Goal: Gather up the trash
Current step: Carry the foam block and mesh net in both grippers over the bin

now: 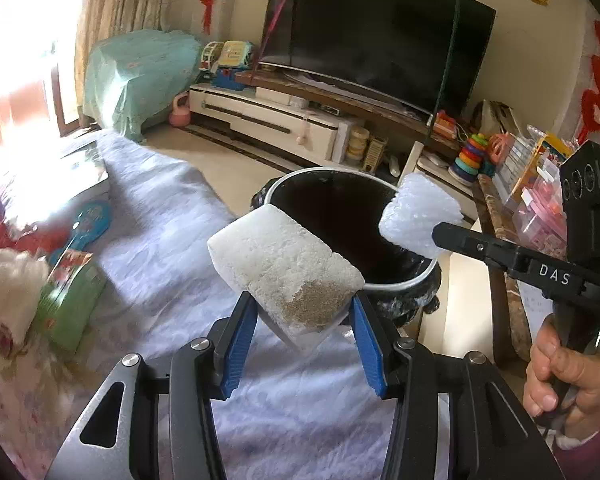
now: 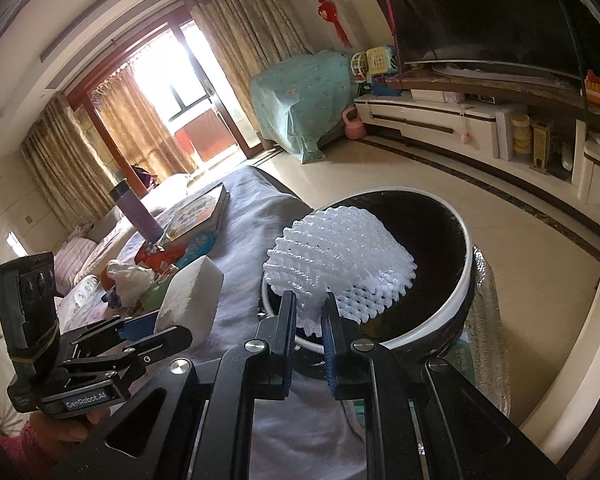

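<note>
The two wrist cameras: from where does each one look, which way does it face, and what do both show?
Left wrist view: sits behind the left tongs, looks down at the white foam block they clamp, before the black round bin with white rim; the person's right hand shows.
Right wrist view: sits behind the right tongs, looks down over the white foam fruit net they pinch above the bin.
Shared: bin, block, net, black television, each other's tongs.

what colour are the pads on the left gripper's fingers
Blue pads, on black fingers clamping the white foam block; clearest in the left wrist view.
</note>
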Demonstrator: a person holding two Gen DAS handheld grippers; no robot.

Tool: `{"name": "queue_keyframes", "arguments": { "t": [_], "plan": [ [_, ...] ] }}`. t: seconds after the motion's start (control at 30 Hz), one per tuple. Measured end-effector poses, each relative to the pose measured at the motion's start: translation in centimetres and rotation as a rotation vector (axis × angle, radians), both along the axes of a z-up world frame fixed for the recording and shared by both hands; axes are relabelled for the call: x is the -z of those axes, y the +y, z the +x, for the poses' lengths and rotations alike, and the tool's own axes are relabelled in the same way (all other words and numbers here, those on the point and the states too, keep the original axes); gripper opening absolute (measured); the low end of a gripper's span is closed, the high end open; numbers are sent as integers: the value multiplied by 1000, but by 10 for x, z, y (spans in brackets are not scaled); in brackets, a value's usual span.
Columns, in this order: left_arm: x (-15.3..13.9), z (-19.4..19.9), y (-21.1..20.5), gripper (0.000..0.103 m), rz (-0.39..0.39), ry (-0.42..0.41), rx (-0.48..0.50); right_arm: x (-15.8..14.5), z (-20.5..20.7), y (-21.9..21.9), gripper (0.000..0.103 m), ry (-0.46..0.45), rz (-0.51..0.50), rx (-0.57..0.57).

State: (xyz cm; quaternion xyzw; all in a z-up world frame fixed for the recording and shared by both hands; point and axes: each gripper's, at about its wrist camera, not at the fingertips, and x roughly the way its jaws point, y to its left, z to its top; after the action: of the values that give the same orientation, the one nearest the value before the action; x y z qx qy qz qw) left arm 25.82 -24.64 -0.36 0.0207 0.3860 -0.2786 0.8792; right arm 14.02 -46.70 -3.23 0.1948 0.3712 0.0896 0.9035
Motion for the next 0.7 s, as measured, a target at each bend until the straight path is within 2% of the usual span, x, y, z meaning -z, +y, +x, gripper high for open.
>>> {"name": "queue_keyframes", "arguments": {
  "t": [0.7],
  "plan": [
    [3,46,-52,47,31,25,65,12,24,-28,12,55,-33,-18]
  ]
}}
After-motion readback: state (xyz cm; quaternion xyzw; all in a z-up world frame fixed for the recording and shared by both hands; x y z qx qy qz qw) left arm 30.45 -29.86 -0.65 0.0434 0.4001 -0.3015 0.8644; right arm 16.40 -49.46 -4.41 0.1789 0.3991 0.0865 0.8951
